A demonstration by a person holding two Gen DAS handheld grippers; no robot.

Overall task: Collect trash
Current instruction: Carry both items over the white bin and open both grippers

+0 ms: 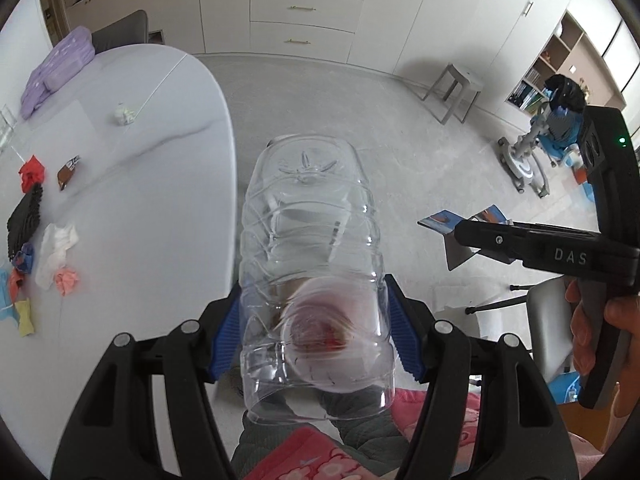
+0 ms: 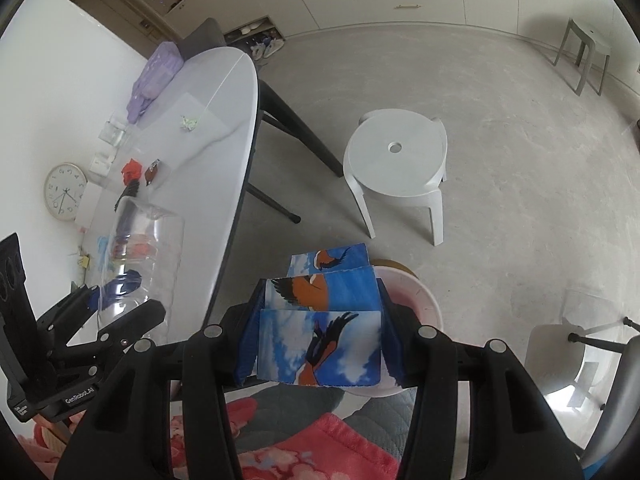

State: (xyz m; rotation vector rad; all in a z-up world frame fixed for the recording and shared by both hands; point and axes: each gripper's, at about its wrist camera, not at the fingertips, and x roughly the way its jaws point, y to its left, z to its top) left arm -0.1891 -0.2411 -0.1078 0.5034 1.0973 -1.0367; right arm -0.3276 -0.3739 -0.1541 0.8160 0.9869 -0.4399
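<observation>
My left gripper (image 1: 314, 336) is shut on a clear empty plastic bottle (image 1: 310, 264), held off the table edge, base pointing away. It also shows in the right wrist view (image 2: 140, 276). My right gripper (image 2: 316, 344) is shut on a folded blue carton with an orange bird print (image 2: 320, 320), held above a pink bin (image 2: 416, 300) on the floor. The right gripper with the carton (image 1: 464, 220) shows at the right of the left wrist view. More scraps lie on the white table (image 1: 152, 200): red paper (image 1: 31, 172), a brown wrapper (image 1: 69, 171), white tissue (image 1: 56, 252).
A purple bag (image 1: 60, 68) and a black comb-like piece (image 1: 24, 220) lie on the table. A white plastic stool (image 2: 396, 168) stands on the floor beyond the bin. A grey stool (image 1: 454, 88) and a vacuum (image 1: 528, 156) stand farther off. A clock (image 2: 64, 192) leans by the wall.
</observation>
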